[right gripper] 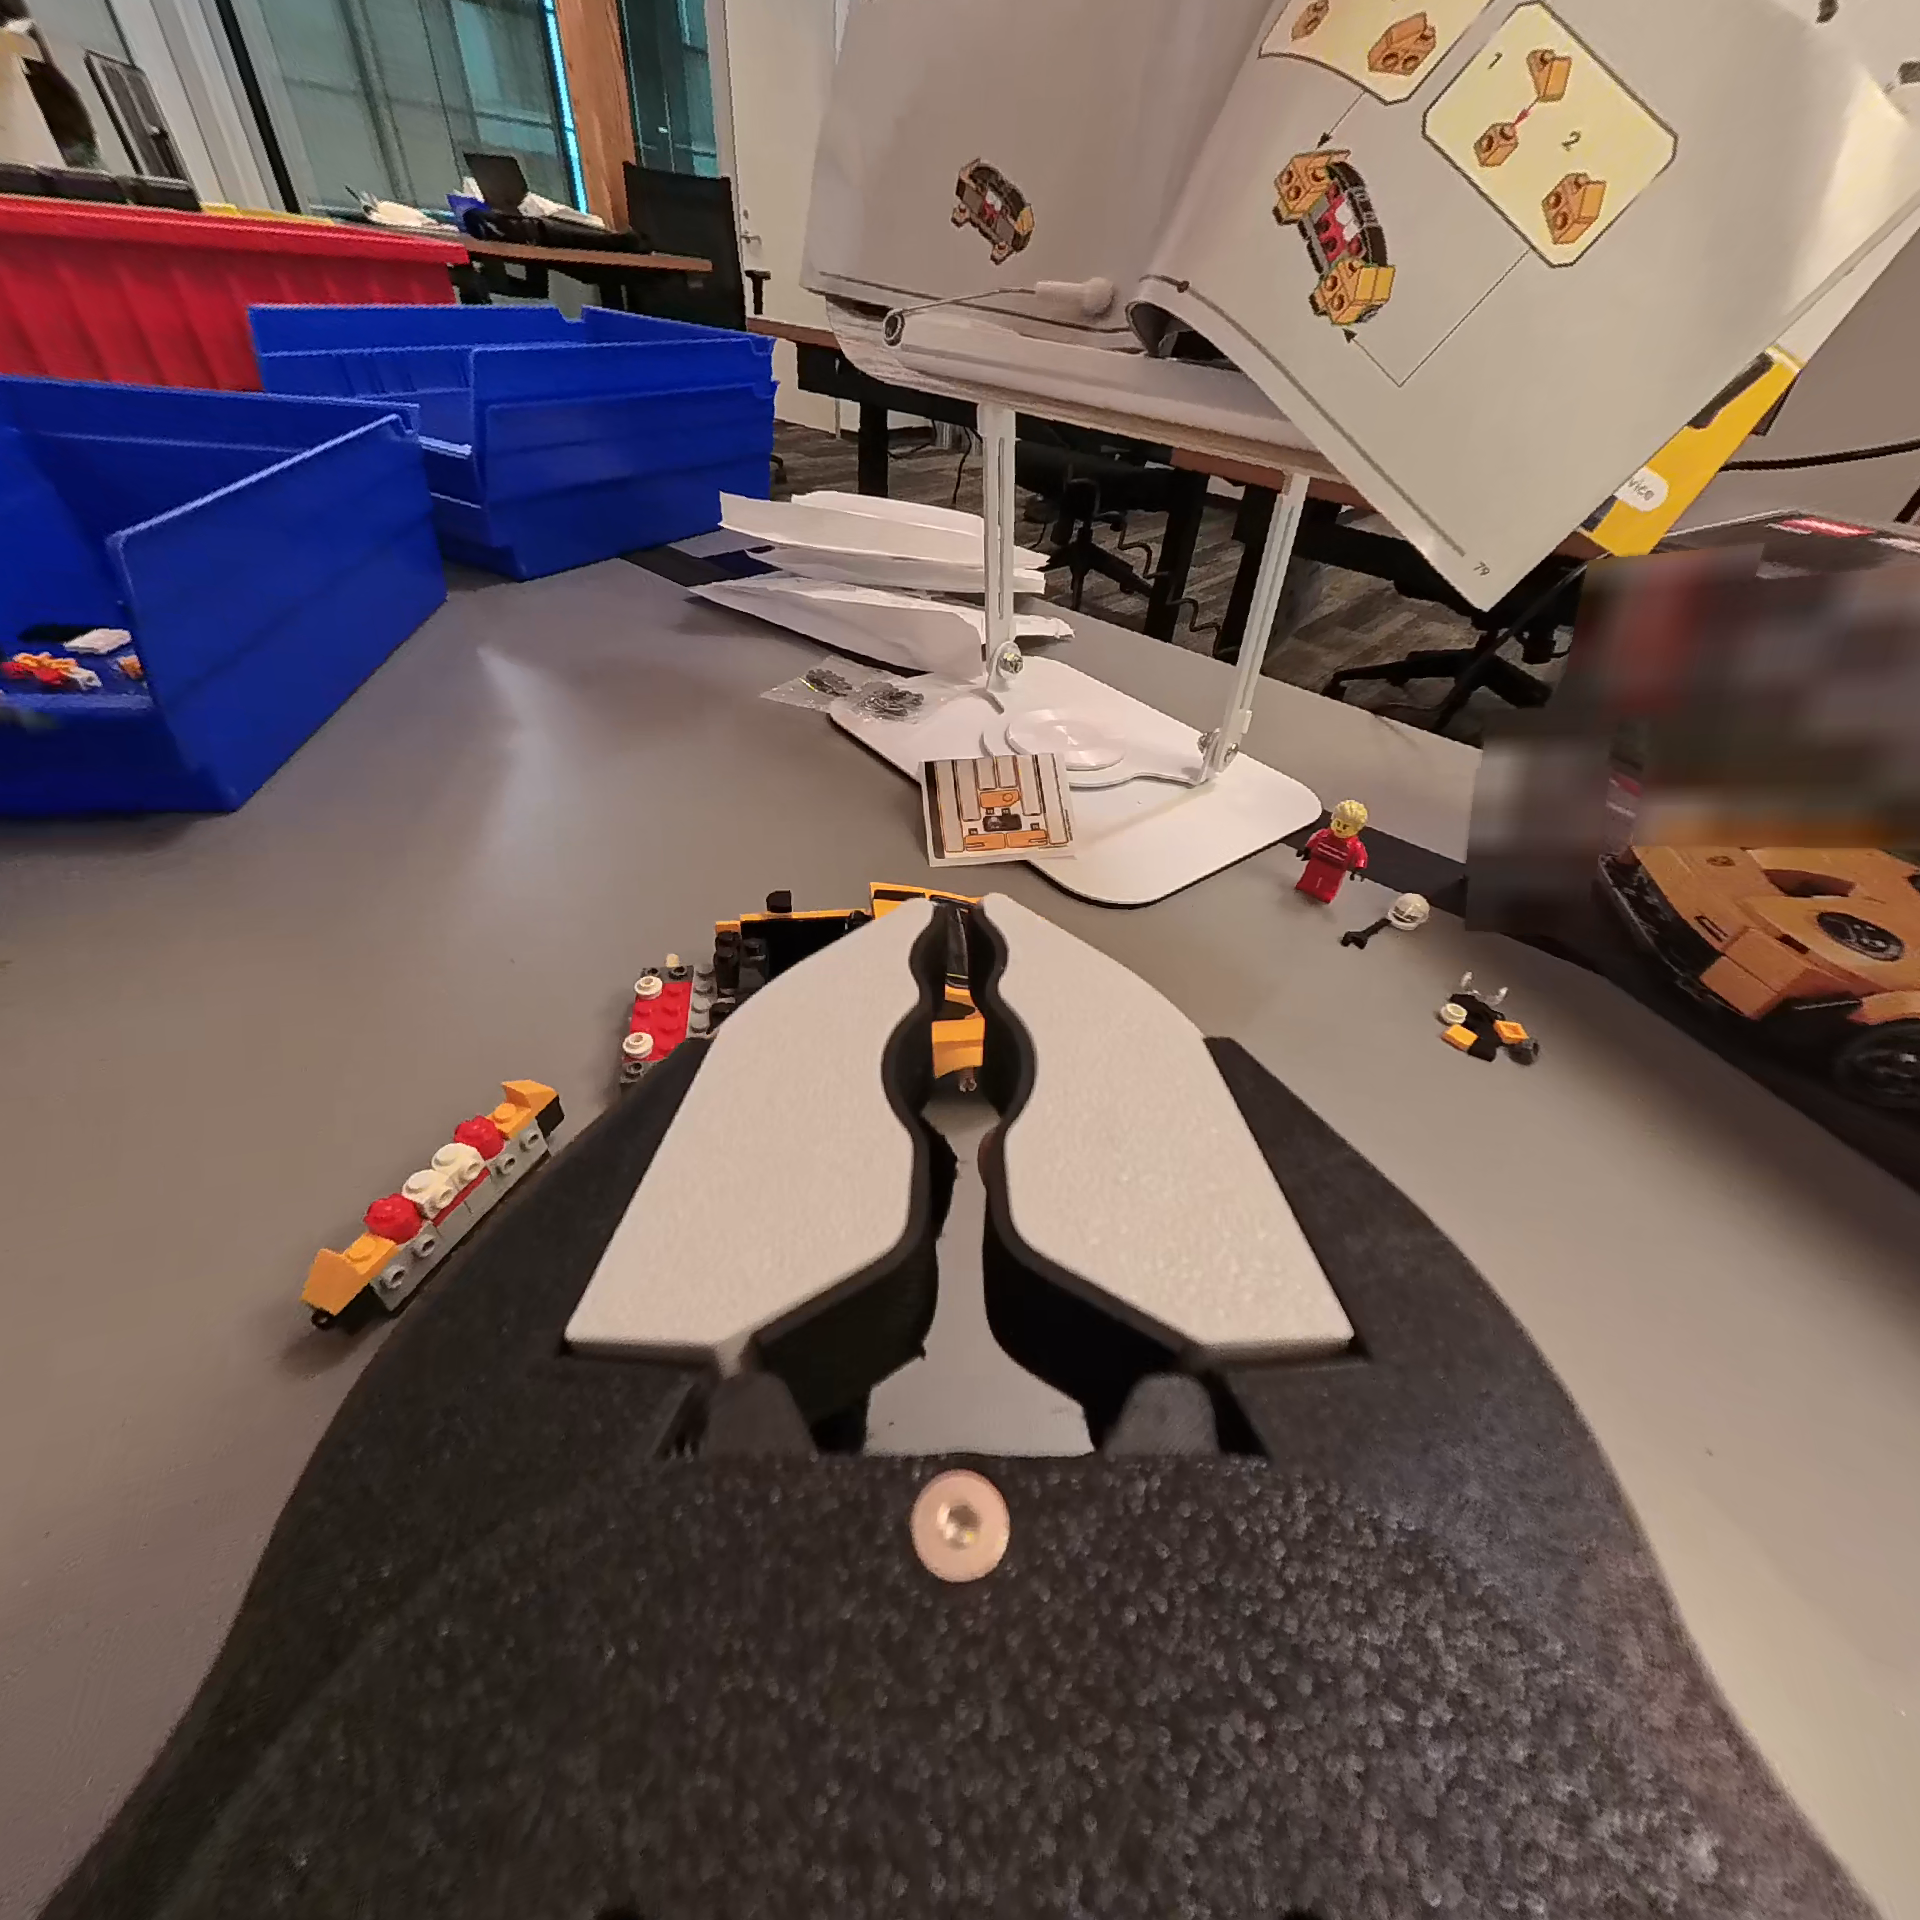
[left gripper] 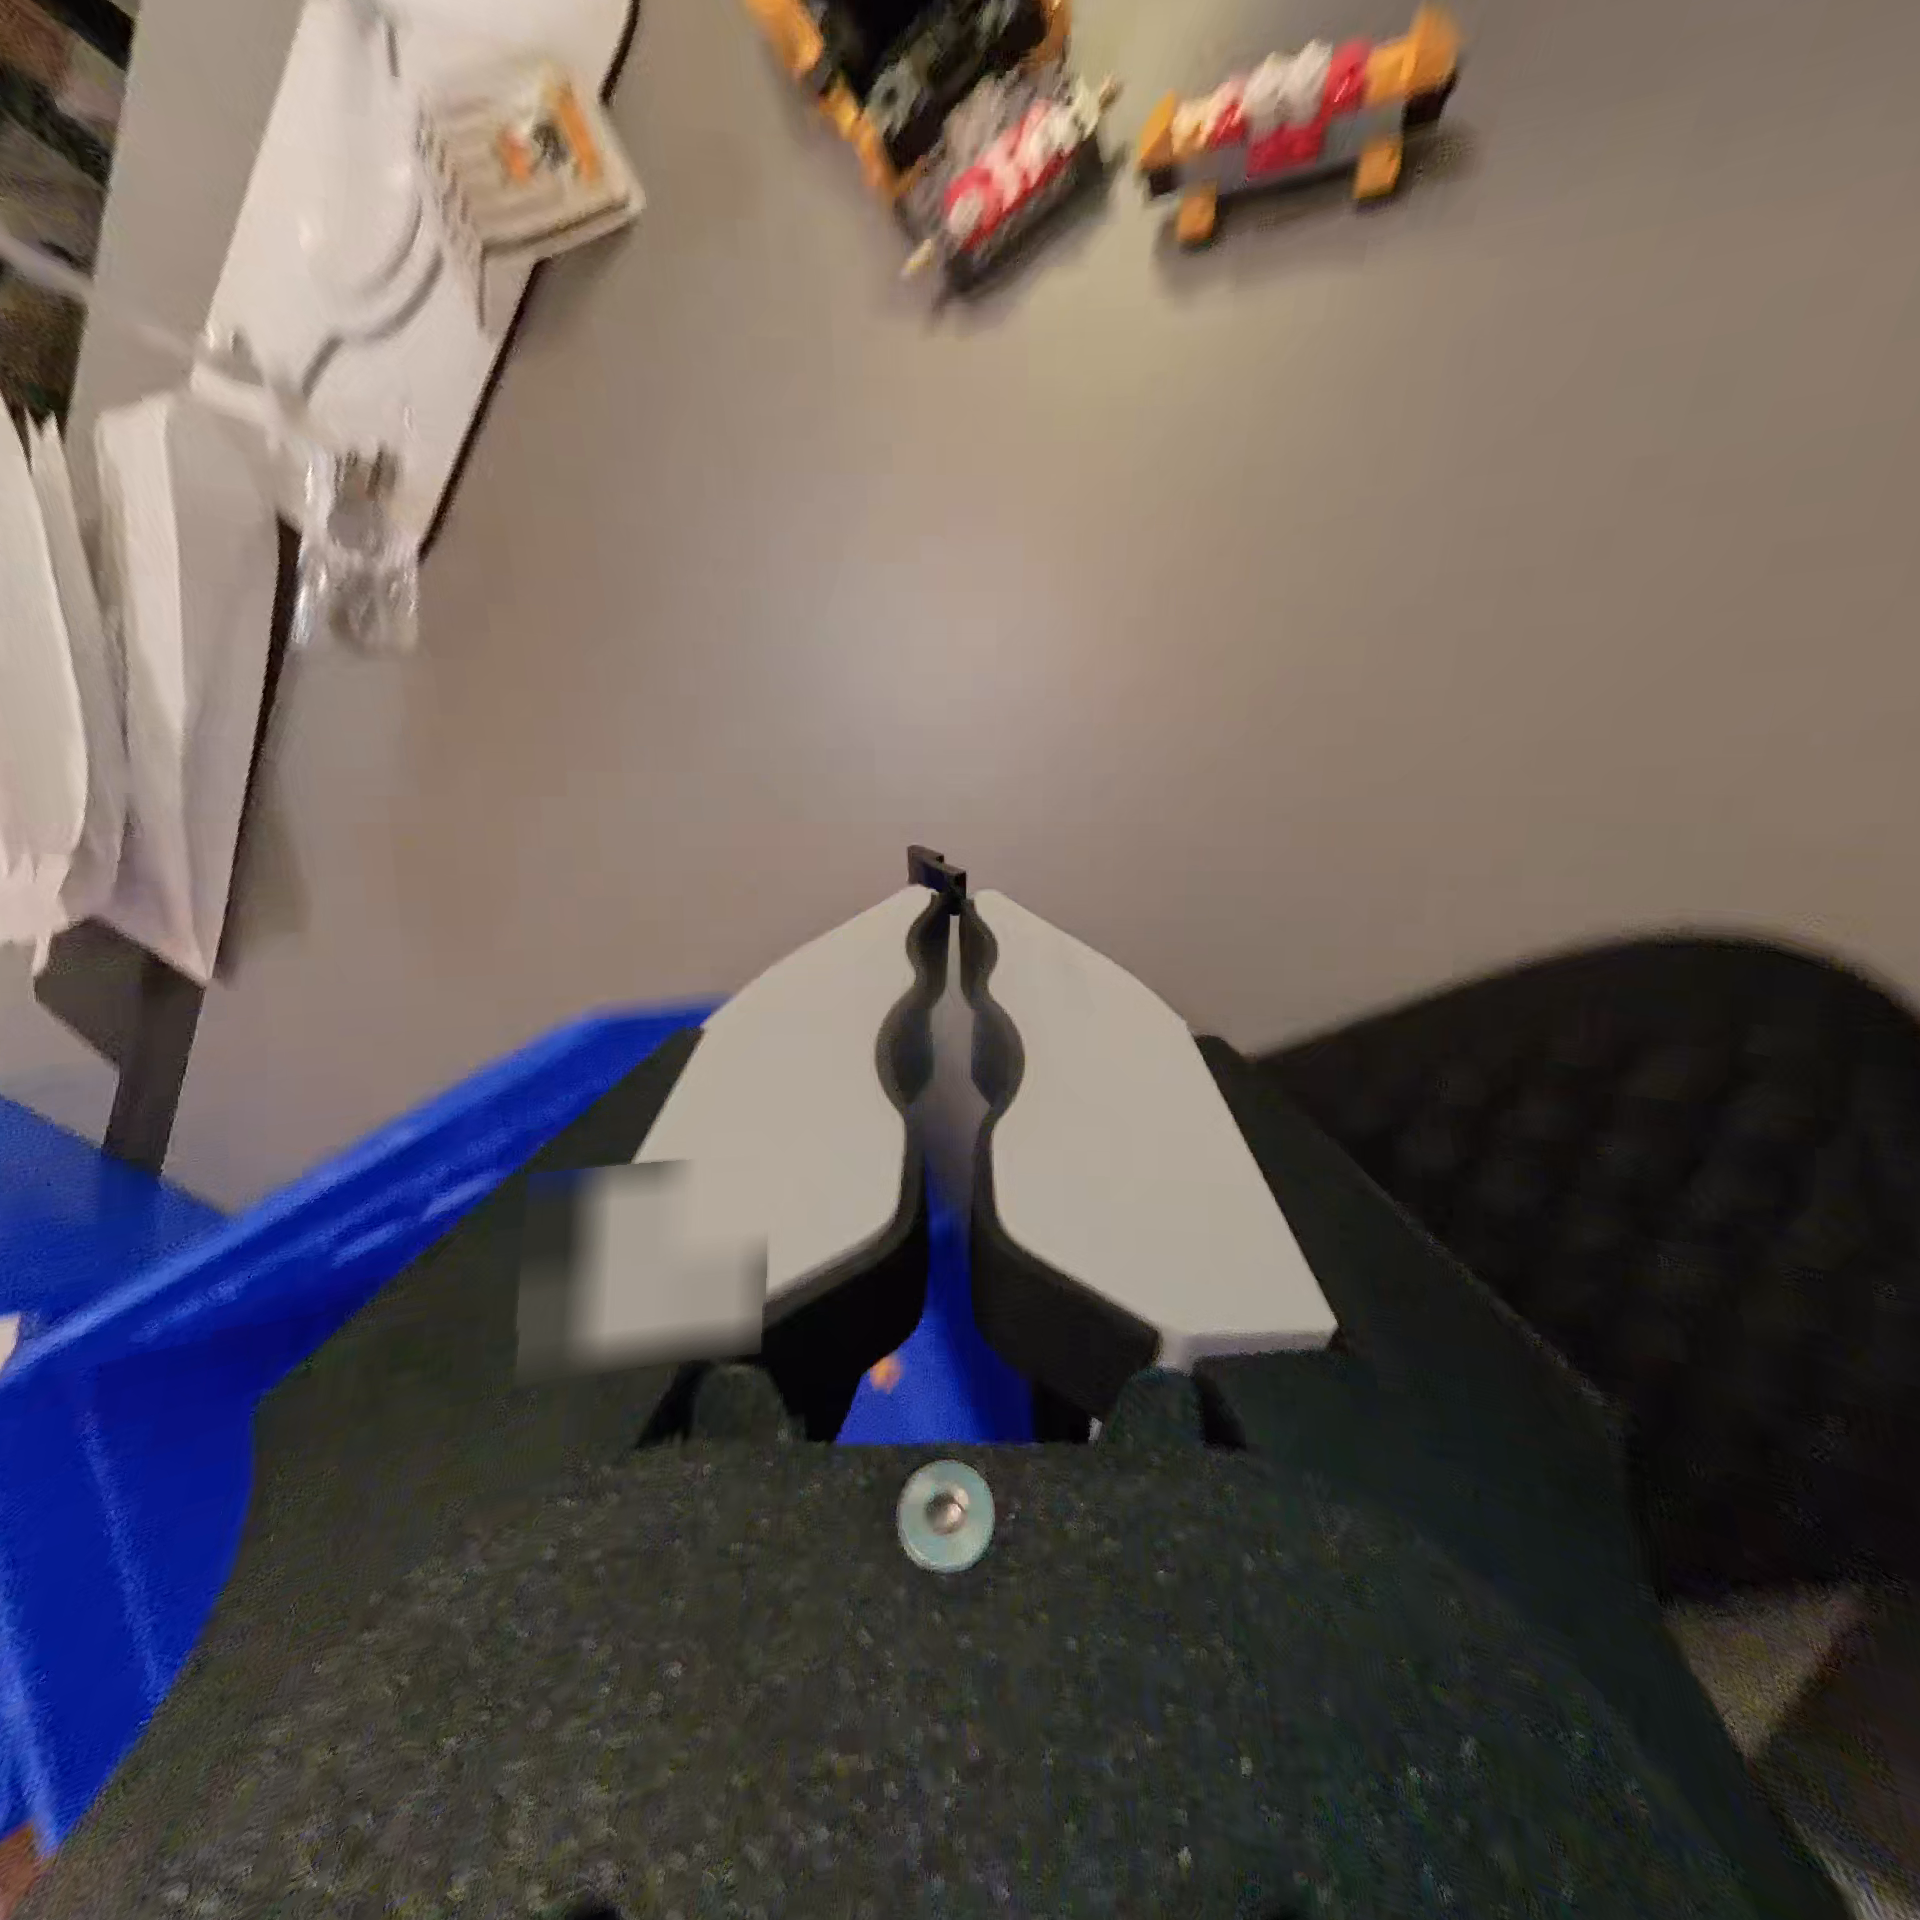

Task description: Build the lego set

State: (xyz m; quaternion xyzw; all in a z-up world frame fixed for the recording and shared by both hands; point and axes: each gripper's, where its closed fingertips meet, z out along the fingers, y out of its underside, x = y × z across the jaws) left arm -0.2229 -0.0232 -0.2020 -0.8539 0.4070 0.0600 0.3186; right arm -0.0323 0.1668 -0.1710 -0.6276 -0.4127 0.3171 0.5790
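In the left wrist view my left gripper is shut on a small black lego piece that sticks out of its tips, held above the grey table. Far ahead lie the orange, black and red car chassis and a red, grey and orange strip assembly, both blurred. In the right wrist view my right gripper is shut on the chassis's orange edge on the table. The strip assembly lies to its left.
Blue bins and a red bin stand left. An instruction booklet sits on a white stand with a sticker sheet. A minifigure, helmet, small assembly and set box lie right. Some 30 cm of space lies between my two pairs of fingers.
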